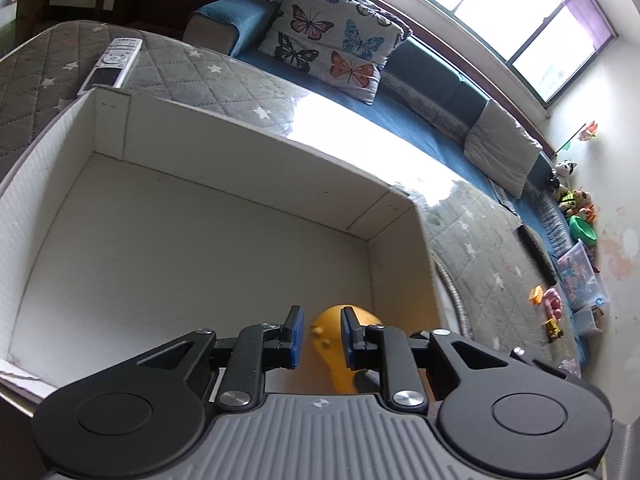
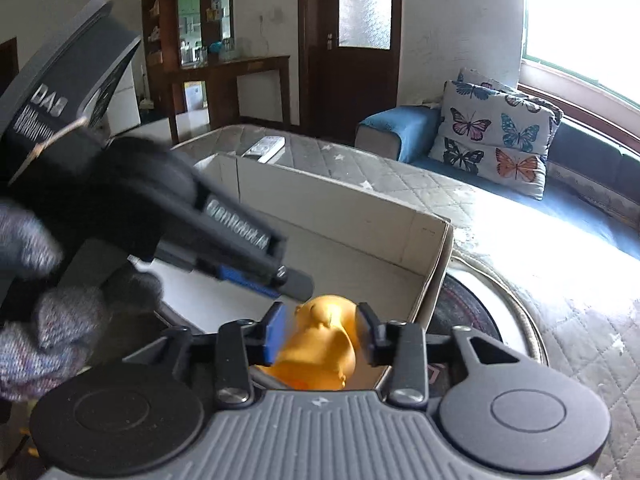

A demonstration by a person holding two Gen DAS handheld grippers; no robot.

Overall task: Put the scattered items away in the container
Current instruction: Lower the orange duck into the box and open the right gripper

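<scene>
Orange toy [image 2: 320,340], a rounded, glossy moulded figure, sits between the pads of the right gripper [image 2: 322,336], which pinches it across its broad body above the near right corner of the box [image 2: 436,248]; judged light, stiff and somewhat slippery, so a hold across the widest part, as here, suits it better than one on the tapering end

Left gripper [image 1: 322,334] hangs over the same corner with jaws partly spread; the toy [image 1: 332,344] shows in the gap, and its left pad stands clear of it, while contact on the right pad cannot be told

The box, white card with upright walls and an open top, rests on a quilted cover [image 1: 224,80]; its floor, where visible, is bare

A remote [image 1: 112,64] lies on the cover just beyond the far corner of the box, not yet stowed
</scene>
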